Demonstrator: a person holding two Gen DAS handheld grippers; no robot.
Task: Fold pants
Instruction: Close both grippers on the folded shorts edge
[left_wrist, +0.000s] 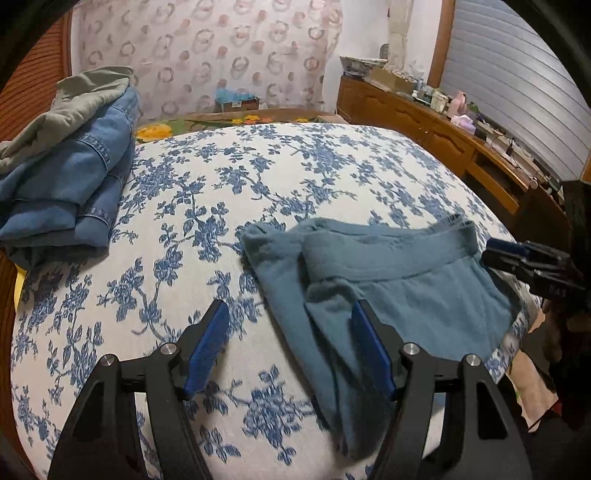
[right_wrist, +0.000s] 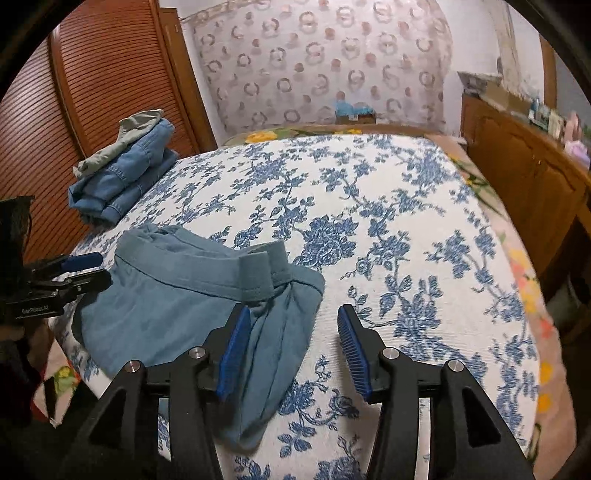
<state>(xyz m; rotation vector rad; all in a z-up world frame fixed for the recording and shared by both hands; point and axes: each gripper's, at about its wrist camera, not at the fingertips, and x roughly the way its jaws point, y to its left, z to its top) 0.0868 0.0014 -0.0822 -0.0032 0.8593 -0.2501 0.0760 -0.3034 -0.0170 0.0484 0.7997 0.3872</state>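
The teal pants (left_wrist: 388, 280) lie folded on the bed cover (left_wrist: 258, 184) with blue flowers, near its front edge, waistband on the far side. The left gripper (left_wrist: 288, 347) stands with its jaws wide apart and holds nothing; its right finger (left_wrist: 373, 347) is over the near left part of the pants, and its left finger (left_wrist: 207, 347) is over bare cover. The right gripper (right_wrist: 291, 350) is also open and empty; its left finger (right_wrist: 234, 354) is at the right edge of the pants (right_wrist: 177, 295), the other finger over the cover. A stack of folded jeans (left_wrist: 70, 184) with a grey-green garment (left_wrist: 70, 103) on top lies far beyond the left fingers.
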